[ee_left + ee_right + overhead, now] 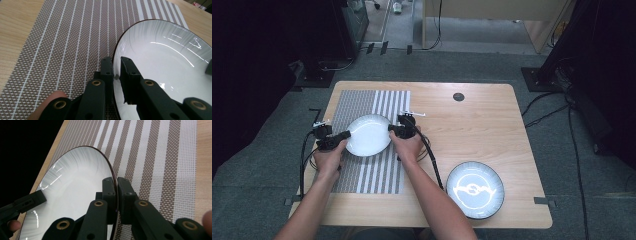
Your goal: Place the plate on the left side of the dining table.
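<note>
- white bowl (369,135) sits over the striped placemat (362,175), left half of the table, pinched at its rim from both sides
- left gripper (346,134): jaws clamped on the bowl's left rim, one jaw outside the wall, one inside; left gripper view shows the rim (115,62) running straight between them
- right gripper (391,128): same pinch on the opposite rim, jaws nearly together with the thin dark edge (115,182) sandwiched
- two opposed grips make sense: a one-sided rim pinch would let a wide shallow bowl tip, two keep it level
- in the left gripper view the bowl looks tilted off the mat; can't tell if it's fully lifted or touching
- person's hands (330,159) come in from the near edge, forearms angled inward to the bowl
- second bowl (475,190), dark outside with a patterned inside, sits near right on bare wooden table (492,120), well apart
- my read: placing on or lifting off the mat; can't say which
</note>
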### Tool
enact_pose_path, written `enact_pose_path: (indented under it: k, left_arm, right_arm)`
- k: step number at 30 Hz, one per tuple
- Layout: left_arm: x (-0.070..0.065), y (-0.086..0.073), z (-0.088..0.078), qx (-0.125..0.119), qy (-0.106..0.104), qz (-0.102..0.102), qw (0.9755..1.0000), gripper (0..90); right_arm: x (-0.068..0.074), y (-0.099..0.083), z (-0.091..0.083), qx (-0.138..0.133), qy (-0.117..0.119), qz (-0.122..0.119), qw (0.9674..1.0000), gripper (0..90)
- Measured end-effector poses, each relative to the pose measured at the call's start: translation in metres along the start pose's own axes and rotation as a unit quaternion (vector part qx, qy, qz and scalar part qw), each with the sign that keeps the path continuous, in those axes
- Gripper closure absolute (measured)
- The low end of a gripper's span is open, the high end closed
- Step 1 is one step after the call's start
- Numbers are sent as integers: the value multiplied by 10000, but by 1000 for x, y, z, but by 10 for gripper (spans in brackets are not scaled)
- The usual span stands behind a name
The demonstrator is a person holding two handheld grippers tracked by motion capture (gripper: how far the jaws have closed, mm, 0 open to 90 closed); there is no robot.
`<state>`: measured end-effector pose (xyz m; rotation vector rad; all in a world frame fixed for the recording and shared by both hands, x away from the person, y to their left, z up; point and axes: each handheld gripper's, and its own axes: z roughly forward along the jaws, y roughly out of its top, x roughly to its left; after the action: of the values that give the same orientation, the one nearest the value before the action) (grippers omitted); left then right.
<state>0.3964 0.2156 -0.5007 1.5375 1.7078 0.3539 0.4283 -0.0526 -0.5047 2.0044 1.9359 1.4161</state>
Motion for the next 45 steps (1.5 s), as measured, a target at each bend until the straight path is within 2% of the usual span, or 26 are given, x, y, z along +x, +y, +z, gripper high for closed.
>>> enact_pose_path:
  k: [8,14,29,38,45]
  left_arm:
    - [-7,-1,4,52,5,113,9999,814]
    - [-11,-1,7,108,-35,123,9999,815]
    - [-11,-3,7,86,-144,196,9997,831]
    - [-9,-1,7,110,-207,175,9996,837]
    - [-6,1,6,59,-97,54,9999,841]
  right_arm:
    - [-6,3,-2,-9,-65,-6,10000,862]
    - [-11,6,-3,-27,-70,-16,10000,861]
    - [-19,3,1,46,-74,55,9999,850]
    - [-21,3,1,68,-13,66,10000,853]
    - [-20,3,3,80,44,127,9999,857]
